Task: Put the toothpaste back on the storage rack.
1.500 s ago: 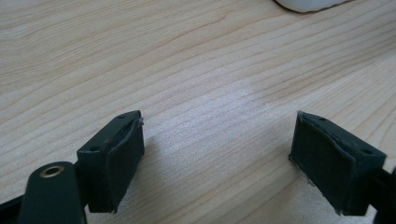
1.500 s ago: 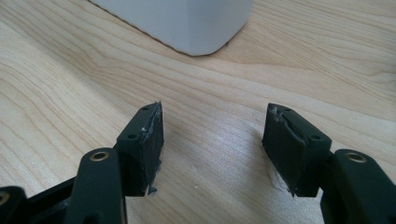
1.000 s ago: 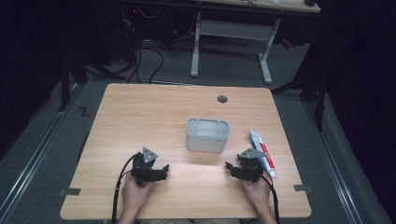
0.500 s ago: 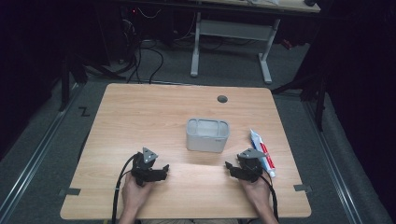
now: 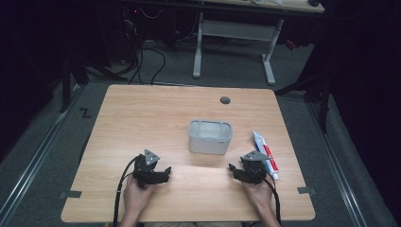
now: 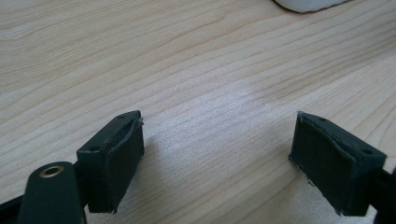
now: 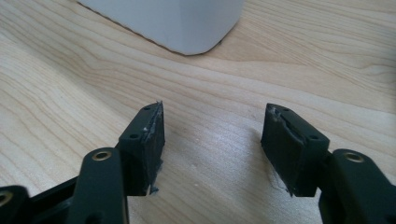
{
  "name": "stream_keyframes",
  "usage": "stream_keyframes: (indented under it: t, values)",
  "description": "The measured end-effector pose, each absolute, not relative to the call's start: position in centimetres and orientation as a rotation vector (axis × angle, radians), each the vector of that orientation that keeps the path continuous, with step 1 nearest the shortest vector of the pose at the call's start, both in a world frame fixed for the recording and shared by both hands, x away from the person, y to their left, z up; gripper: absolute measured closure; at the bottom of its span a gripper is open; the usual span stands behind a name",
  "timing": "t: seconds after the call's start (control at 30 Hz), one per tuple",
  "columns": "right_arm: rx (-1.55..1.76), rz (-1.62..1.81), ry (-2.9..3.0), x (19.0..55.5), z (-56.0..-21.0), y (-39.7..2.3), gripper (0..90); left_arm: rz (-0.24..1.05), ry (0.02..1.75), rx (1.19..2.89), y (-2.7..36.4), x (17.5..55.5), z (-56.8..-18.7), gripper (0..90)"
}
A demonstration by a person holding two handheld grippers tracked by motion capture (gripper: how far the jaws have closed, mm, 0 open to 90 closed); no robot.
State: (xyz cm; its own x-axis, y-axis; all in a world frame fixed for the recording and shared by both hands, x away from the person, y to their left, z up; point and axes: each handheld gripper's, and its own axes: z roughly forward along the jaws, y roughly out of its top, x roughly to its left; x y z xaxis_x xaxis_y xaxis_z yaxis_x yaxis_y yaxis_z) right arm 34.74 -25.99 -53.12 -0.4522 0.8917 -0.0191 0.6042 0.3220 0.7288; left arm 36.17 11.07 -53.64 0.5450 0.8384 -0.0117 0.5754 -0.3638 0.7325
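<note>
Tabletop (image 5: 142, 113) carries one grey container (image 5: 210, 136) at centre and one toothpaste tube (image 5: 265, 154) beside the right tool (image 5: 235, 169) — jaws spread, just narrowing, nothing between. Left tool (image 5: 165, 172) spread, empty.

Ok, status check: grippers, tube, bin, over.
Left gripper open on bare table. Right gripper open, jaws just closing slightly, nothing between. Toothpaste tube lying beside grey bin, untouched. Path clear.

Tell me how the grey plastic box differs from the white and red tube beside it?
The grey rounded plastic box stands upright with its top open, while the white and red tube lies flat on its side. The box is squat and blocky; the tube is long and slim. The box sits mid-table; the tube lies beside the right gripper. Both rest on the wooden table, untouched.
</note>
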Motion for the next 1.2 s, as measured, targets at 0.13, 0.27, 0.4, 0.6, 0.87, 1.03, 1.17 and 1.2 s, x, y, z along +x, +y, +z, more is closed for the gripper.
stream_keyframes:
  t: [0.13,0.27,0.4,0.6,0.87,1.03,1.17,1.2]
  values:
    - [1.325,0.925,2.161,34.6,-53.1,-26.1,42.1,0.480,1.136,2.080,11.1,36.2,-53.6,17.6]
    - [1.314,0.927,2.137,34.3,-53.0,-26.4,45.3,0.481,1.136,2.080,11.1,36.2,-53.6,17.5]
    - [1.333,0.938,2.119,33.8,-52.9,-26.5,47.0,0.481,1.136,2.080,11.1,36.2,-53.6,17.6]
    - [1.332,0.958,2.116,33.5,-52.9,-26.8,48.3,0.481,1.136,2.080,11.1,36.2,-53.6,17.6]
    - [1.348,0.955,2.093,33.1,-52.7,-27.6,49.8,0.481,1.136,2.080,11.1,36.2,-53.6,17.6]
    - [1.347,0.973,2.092,33.0,-52.6,-27.9,51.2,0.482,1.136,2.081,11.1,36.2,-53.6,17.6]
    - [1.369,0.992,2.090,32.8,-52.5,-28.2,51.8,0.481,1.137,2.080,11.1,36.2,-53.6,17.6]
    - [1.371,1.001,2.088,32.8,-52.5,-28.3,51.8,0.483,1.135,2.081,11.1,36.2,-53.6,17.6]
